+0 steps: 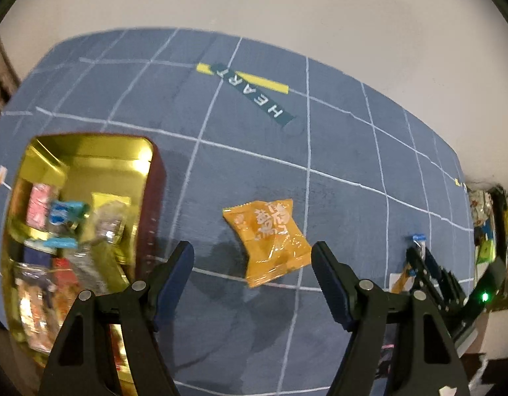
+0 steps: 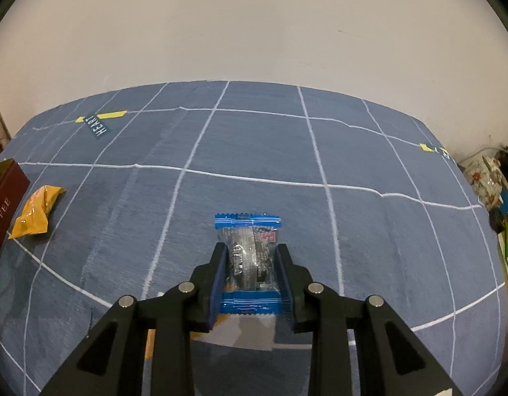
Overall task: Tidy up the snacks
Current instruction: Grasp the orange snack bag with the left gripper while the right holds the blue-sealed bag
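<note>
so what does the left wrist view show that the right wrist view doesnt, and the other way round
Left wrist only: the gold interior of the open dark red tin, with wrapped snacks inside, and the open left gripper.

Right wrist only: the right gripper shut on a clear blue-edged snack packet, seen close up.

Both: the orange snack packet lying on the blue grid-lined cloth, the tin's red side, and the HEART label.

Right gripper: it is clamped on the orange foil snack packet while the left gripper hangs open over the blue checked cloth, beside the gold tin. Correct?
Not quite. The right gripper is clamped on a clear snack packet with blue crimped ends, as the right wrist view shows. The orange foil snack packet lies free on the blue checked cloth, ahead of the open left gripper, beside the gold tin.
</note>
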Tool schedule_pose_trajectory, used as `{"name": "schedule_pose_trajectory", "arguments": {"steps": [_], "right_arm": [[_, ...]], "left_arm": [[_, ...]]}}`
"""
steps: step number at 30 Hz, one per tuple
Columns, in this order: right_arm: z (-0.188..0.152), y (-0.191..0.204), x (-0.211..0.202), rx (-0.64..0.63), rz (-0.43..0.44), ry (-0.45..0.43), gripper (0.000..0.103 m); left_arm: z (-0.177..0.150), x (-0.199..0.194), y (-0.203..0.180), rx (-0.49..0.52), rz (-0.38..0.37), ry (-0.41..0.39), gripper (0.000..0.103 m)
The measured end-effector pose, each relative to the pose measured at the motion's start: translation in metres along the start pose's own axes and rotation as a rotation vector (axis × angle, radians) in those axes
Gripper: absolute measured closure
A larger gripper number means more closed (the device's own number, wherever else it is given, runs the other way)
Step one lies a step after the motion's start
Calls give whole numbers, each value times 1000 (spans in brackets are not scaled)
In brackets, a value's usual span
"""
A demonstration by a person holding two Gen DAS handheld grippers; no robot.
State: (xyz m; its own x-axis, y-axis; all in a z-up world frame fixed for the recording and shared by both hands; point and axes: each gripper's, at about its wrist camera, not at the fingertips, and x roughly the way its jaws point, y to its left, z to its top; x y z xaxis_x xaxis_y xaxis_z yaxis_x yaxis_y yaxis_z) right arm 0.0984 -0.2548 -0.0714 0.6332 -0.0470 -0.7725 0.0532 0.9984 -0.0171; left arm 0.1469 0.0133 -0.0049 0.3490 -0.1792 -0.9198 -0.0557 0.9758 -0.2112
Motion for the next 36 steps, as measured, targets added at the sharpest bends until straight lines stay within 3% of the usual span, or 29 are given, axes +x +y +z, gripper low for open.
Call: {"name": "schedule_pose_trajectory", "arguments": {"steps": [3,18,22,27,36], "right_arm": [[0,-1,1,9,1,0,73],[1,1,2,6,-1,0,73],[0,1,2,6,-1,0,73],[0,1,2,6,-1,0,73],[1,1,2,6,-2,0,73]], "left_arm": [[5,12,-4,-29,-11,27,33],[19,54,-18,-59,88,75,35],[21,61,-19,-32,104,76,45],[20,63,-20,-11,102,66,46],[9,55,-20,39,130,40,61]]}}
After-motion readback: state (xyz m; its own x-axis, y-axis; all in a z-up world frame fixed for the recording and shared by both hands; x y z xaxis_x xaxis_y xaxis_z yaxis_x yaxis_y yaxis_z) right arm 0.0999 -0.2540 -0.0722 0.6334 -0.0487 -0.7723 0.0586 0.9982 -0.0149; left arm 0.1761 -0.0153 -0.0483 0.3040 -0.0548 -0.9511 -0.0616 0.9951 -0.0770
